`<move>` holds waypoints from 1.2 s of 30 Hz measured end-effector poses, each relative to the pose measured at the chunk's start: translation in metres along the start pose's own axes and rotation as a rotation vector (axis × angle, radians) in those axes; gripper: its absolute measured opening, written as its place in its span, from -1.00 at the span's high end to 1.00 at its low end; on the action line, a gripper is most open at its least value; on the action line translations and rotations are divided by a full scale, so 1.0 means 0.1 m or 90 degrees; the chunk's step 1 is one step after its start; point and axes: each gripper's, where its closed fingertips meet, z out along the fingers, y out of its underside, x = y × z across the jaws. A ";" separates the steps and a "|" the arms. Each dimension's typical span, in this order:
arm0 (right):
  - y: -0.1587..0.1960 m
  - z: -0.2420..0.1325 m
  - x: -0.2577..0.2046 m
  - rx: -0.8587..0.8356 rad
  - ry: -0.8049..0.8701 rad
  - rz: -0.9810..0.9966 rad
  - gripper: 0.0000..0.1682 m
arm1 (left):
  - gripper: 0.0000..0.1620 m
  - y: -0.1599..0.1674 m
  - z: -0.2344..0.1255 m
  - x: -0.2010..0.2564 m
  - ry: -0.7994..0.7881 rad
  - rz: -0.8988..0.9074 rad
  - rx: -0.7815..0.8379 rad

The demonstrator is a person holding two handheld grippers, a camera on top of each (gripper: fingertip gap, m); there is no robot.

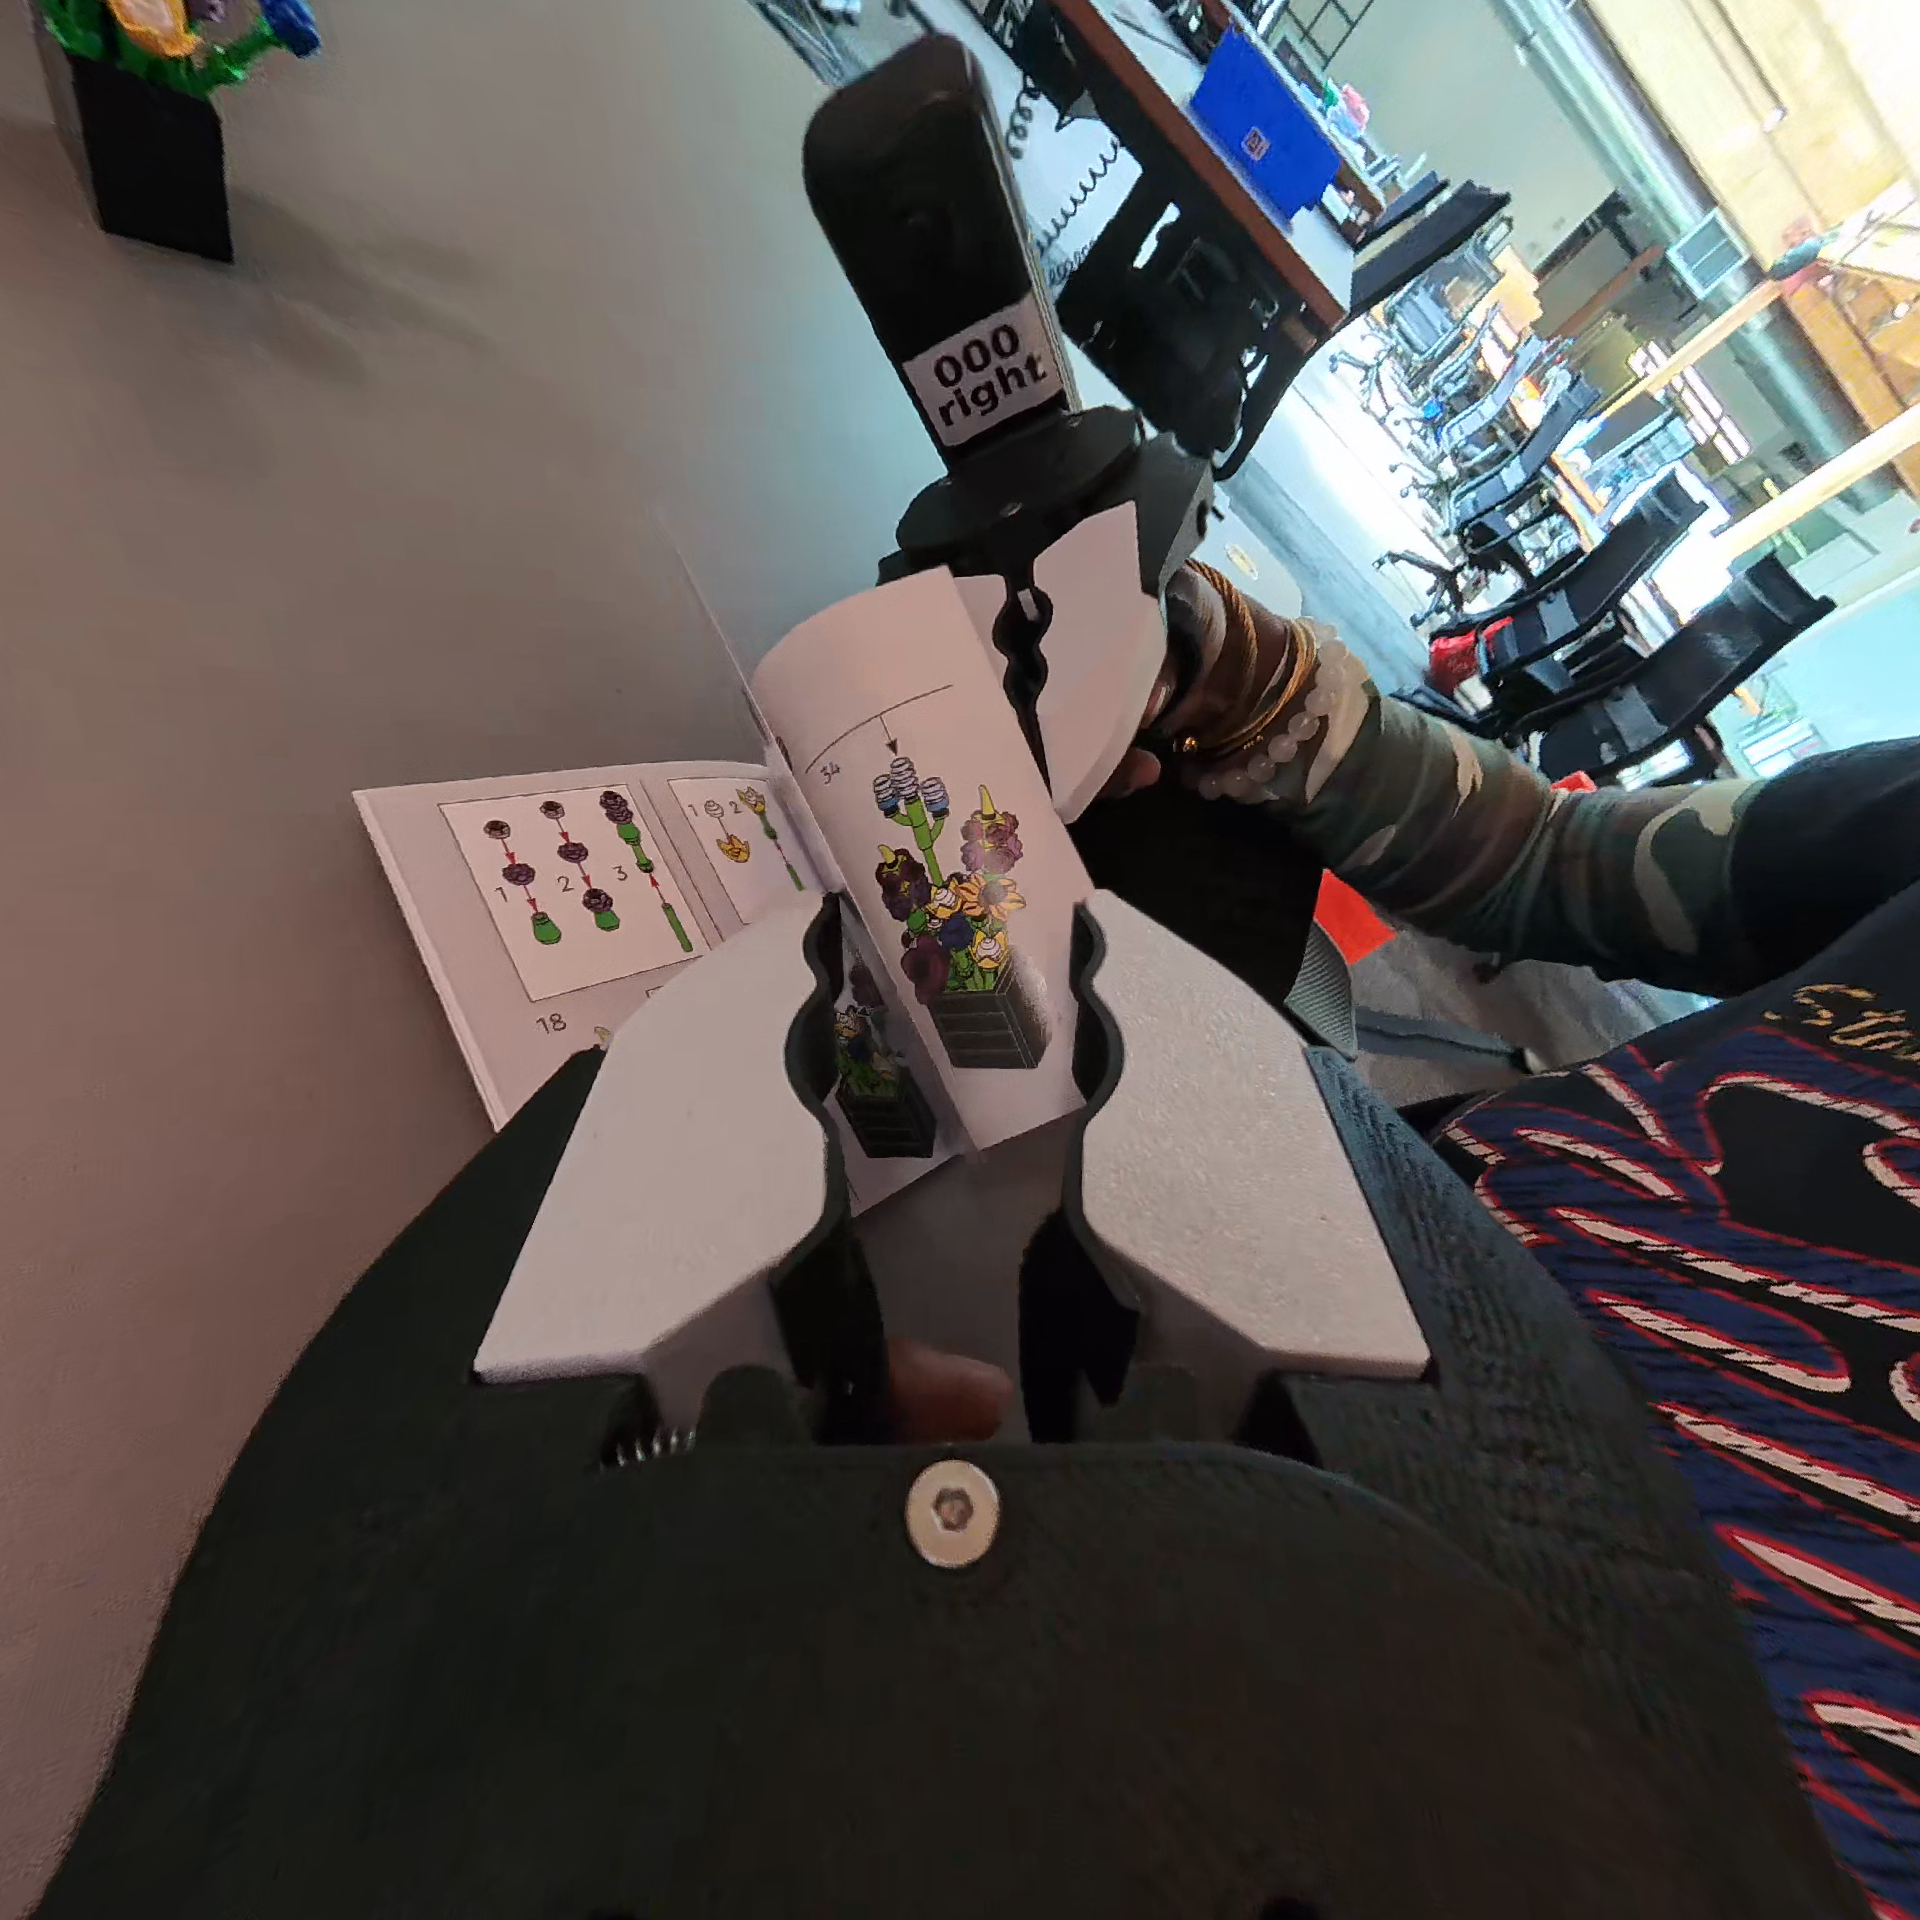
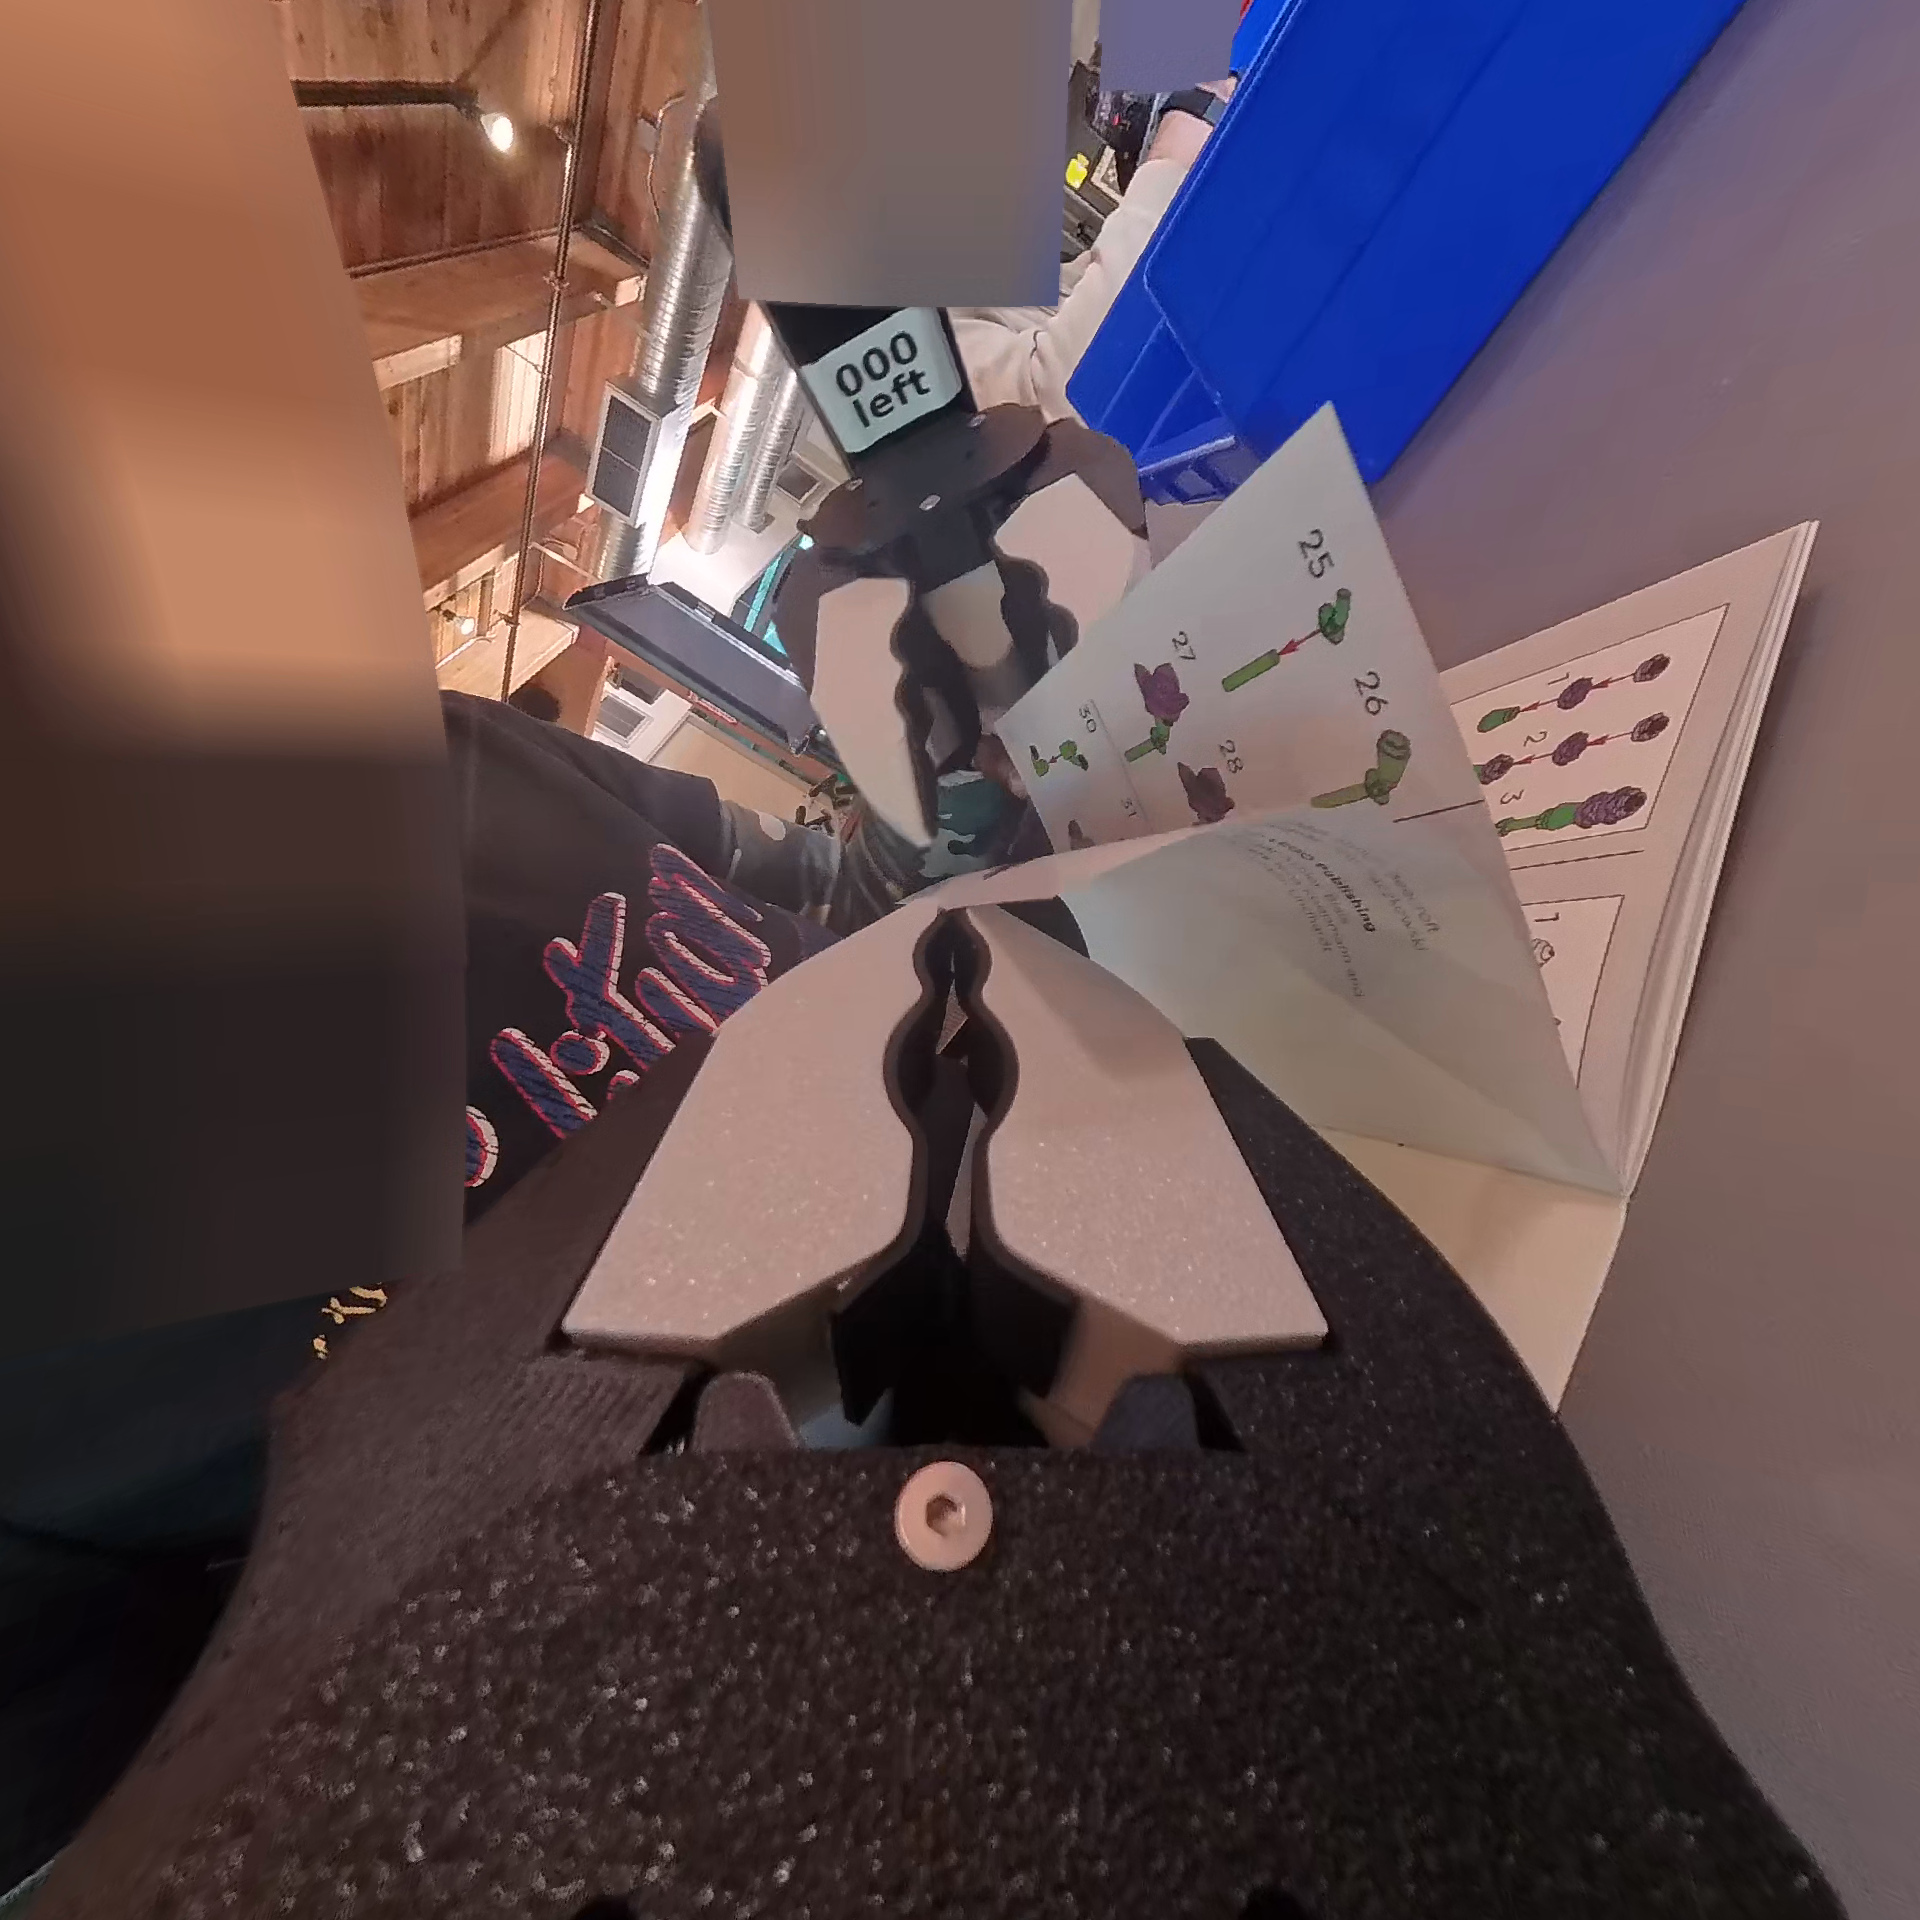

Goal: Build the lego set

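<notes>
An instruction booklet (image 1: 582, 883) lies open on the grey surface (image 1: 312, 623). The right tool (image 2: 951, 925), nearly closed, pinches one raised page (image 1: 935, 831); the left tool (image 1: 956, 966) gapes wide around it.

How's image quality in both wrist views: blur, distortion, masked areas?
Left wrist view: fisheye bend throughout, the flower model at the top-left corner smeared, the instruction booklet sharp. Right wrist view: big mosaic patches on the left and top, the lifted page sharp, the blue bin soft.
</notes>
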 end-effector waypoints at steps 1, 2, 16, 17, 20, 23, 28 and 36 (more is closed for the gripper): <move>0.00 0.00 0.00 -0.001 -0.001 -0.001 1.00 | 0.54 -0.01 -0.02 -0.01 0.004 -0.011 0.008; 0.00 0.00 -0.01 -0.001 -0.003 -0.001 1.00 | 0.63 -0.02 -0.05 -0.03 0.008 -0.020 0.014; -0.11 -0.08 -0.12 0.019 0.052 -0.127 0.80 | 1.00 -0.15 -0.19 -0.16 -0.076 0.031 0.095; -0.14 -0.10 -0.14 0.022 0.077 -0.158 0.71 | 1.00 -0.20 -0.22 -0.17 -0.095 0.042 0.112; -0.30 -0.15 -0.22 0.054 0.166 -0.248 0.54 | 1.00 -0.31 -0.29 -0.16 -0.132 0.061 0.158; -0.49 -0.15 -0.37 0.085 0.272 -0.378 0.60 | 1.00 -0.29 -0.26 -0.13 -0.152 0.076 0.160; -0.59 -0.01 -0.34 -0.001 0.478 -0.531 0.91 | 1.00 -0.16 -0.05 -0.03 -0.136 0.082 0.121; 0.05 0.00 0.19 -0.213 0.600 -0.392 0.92 | 1.00 -0.07 0.14 0.06 -0.138 0.091 0.112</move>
